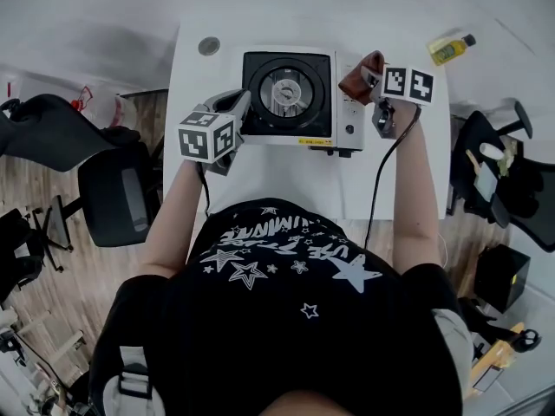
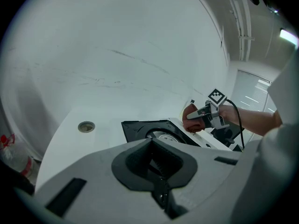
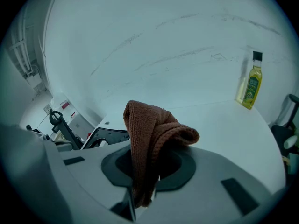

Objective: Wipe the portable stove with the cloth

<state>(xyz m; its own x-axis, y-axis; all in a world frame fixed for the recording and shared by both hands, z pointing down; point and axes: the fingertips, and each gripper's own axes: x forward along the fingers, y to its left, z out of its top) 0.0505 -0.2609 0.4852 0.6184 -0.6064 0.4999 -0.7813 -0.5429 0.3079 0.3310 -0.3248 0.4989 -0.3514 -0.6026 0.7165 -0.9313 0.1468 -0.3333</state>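
The portable stove (image 1: 299, 98) sits on the white table (image 1: 260, 176), black top with a round burner (image 1: 286, 89) and a white control side at its right. A brown cloth (image 1: 360, 78) is bunched in my right gripper (image 1: 375, 74), which is shut on it above the stove's right side. In the right gripper view the brown cloth (image 3: 152, 143) hangs folded between the jaws. My left gripper (image 1: 238, 102) rests at the stove's left edge, jaws closed with nothing in them. The left gripper view shows the stove (image 2: 159, 132) and the brown cloth (image 2: 192, 120) beyond.
A yellow oil bottle (image 1: 451, 48) lies at the table's far right corner; it stands in the right gripper view as a bottle (image 3: 251, 85). A round grommet (image 1: 208, 46) is at the far left. Black office chairs (image 1: 113, 189) flank the table.
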